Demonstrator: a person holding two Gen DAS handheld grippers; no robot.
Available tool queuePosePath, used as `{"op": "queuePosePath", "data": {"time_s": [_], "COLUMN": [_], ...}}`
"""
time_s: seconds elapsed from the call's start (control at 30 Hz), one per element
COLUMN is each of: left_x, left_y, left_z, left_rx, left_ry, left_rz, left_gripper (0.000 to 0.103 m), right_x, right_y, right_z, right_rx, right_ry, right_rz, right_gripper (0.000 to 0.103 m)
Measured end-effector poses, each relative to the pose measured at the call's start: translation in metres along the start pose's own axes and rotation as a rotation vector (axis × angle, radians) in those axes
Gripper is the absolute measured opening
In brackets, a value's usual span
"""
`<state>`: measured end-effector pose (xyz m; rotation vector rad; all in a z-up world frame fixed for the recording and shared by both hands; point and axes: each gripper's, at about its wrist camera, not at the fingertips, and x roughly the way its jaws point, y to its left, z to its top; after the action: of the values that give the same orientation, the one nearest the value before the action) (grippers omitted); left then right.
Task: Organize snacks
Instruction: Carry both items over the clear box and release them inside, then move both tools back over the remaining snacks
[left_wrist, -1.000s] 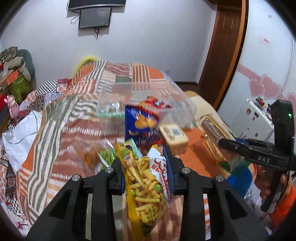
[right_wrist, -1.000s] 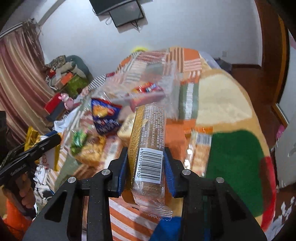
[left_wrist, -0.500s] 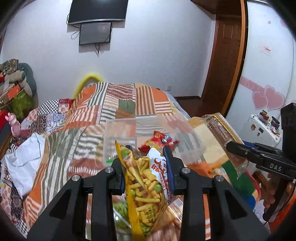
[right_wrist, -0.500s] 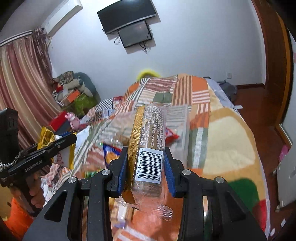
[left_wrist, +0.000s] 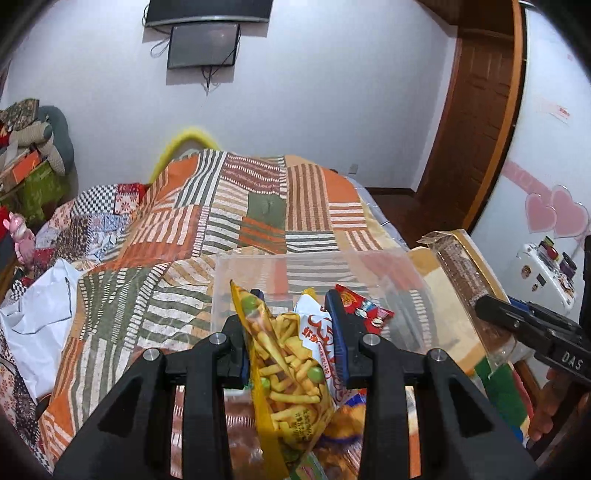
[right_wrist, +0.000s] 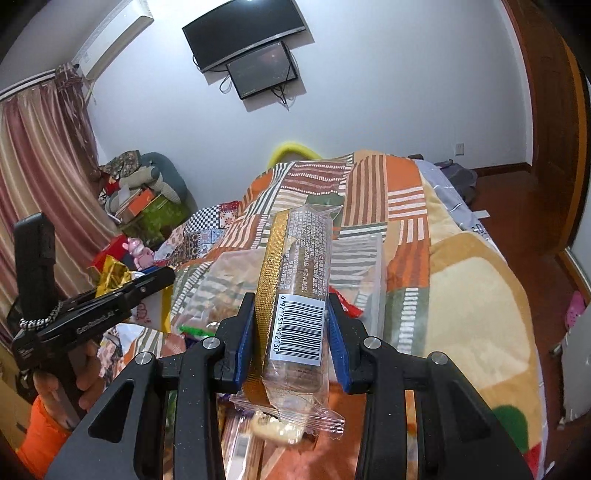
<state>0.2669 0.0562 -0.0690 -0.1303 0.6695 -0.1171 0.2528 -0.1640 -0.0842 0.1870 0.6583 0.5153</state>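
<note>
My left gripper (left_wrist: 293, 334) is shut on a yellow bag of fry-shaped snacks (left_wrist: 291, 373), held up over the near side of a clear plastic bin (left_wrist: 314, 264) on the bed. A red snack packet (left_wrist: 364, 308) lies inside the bin. My right gripper (right_wrist: 291, 332) is shut on a long clear-wrapped biscuit pack with a gold strip and barcode (right_wrist: 299, 295), pointing toward the same bin (right_wrist: 365, 266). From the left wrist view that biscuit pack (left_wrist: 463, 273) and the right gripper (left_wrist: 532, 326) appear at the right; the left gripper (right_wrist: 110, 299) shows at the left of the right wrist view.
Loose snack packs (right_wrist: 258, 435) lie on the patchwork blanket (left_wrist: 229, 206) below both grippers. Clutter and soft toys (right_wrist: 144, 192) pile up at the left by the curtain. A wooden door (left_wrist: 476, 110) and floor are to the right; a screen (left_wrist: 203, 44) hangs on the far wall.
Both grippers have risen and advanced toward the clear bin with their snacks still gripped. The loose snacks on the bed have dropped out of sight beneath them.
</note>
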Motion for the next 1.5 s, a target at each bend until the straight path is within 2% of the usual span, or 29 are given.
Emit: {"op": "queuePosePath", "data": {"time_s": [0.5, 0.67, 0.83, 0.93, 1.0, 1.23, 1.5], "left_x": [0.084, 0.106, 0.114, 0.111, 0.107, 0.078, 0.023], "left_y": [0.016, 0.027, 0.033, 0.035, 0.035, 0.025, 0.012], "left_z": [0.008, 0.007, 0.005, 0.005, 0.005, 0.008, 0.005], "left_rx": [0.009, -0.035, -0.064, -0.075, -0.08, -0.018, 0.045], "left_ry": [0.121, 0.186, 0.199, 0.193, 0.177, 0.12, 0.038], "left_rz": [0.063, 0.045, 0.037, 0.039, 0.049, 0.092, 0.12], "left_gripper": [0.034, 0.034, 0.037, 0.048, 0.061, 0.062, 0.068], "right_x": [0.058, 0.073, 0.079, 0.078, 0.078, 0.068, 0.029], "right_y": [-0.02, -0.023, -0.022, -0.019, -0.016, -0.017, -0.01], "right_z": [0.008, 0.009, 0.004, 0.005, 0.004, 0.006, 0.011], "right_rx": [0.009, -0.001, -0.038, -0.066, -0.088, -0.079, -0.083], "right_ry": [0.092, 0.133, 0.157, 0.164, 0.175, 0.169, 0.115], "right_rz": [-0.061, -0.079, -0.098, -0.104, -0.109, -0.111, -0.108], "right_gripper": [0.033, 0.033, 0.033, 0.034, 0.039, 0.04, 0.047]}}
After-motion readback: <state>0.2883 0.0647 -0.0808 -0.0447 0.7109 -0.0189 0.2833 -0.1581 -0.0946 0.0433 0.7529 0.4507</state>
